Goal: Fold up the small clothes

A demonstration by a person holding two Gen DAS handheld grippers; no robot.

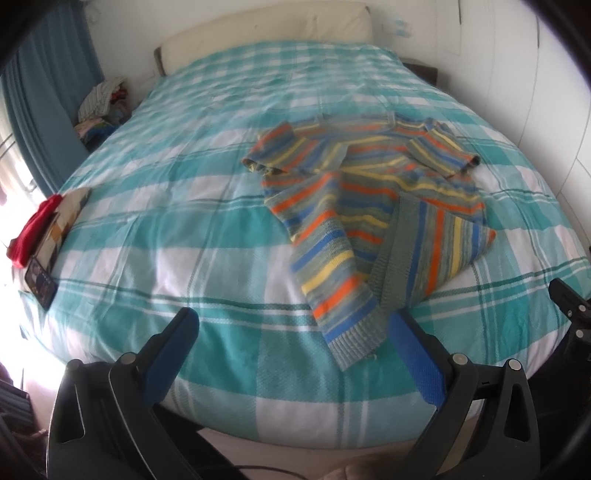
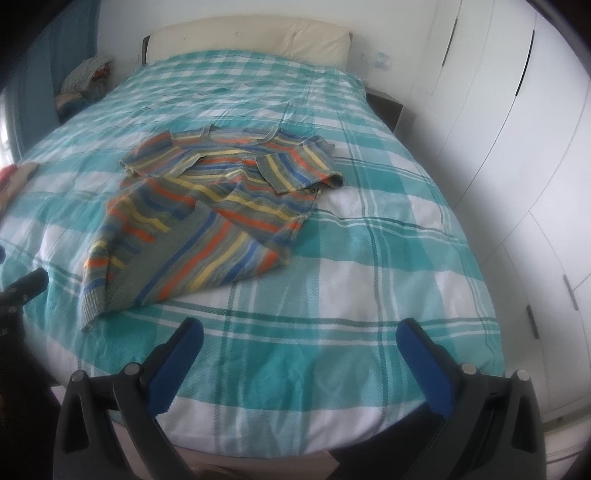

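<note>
A small knitted sweater [image 1: 369,206] with orange, yellow, blue and grey stripes lies crumpled on the bed; its sleeves are folded in and its hem points at the near edge. It also shows in the right wrist view [image 2: 214,206], left of centre. My left gripper [image 1: 295,325] is open and empty over the near edge of the bed, with the sweater's hem just beside its right finger [image 1: 410,343]. My right gripper [image 2: 301,336] is open and empty, right of the sweater and apart from it.
The bed has a teal and white checked cover [image 1: 166,206] and a cream headboard [image 1: 266,33]. A red cloth [image 1: 33,229], a folded patterned item and a phone [image 1: 40,284] lie at its left edge. A clothes pile [image 1: 99,107] stands at far left. White wardrobes [image 2: 517,147] line the right.
</note>
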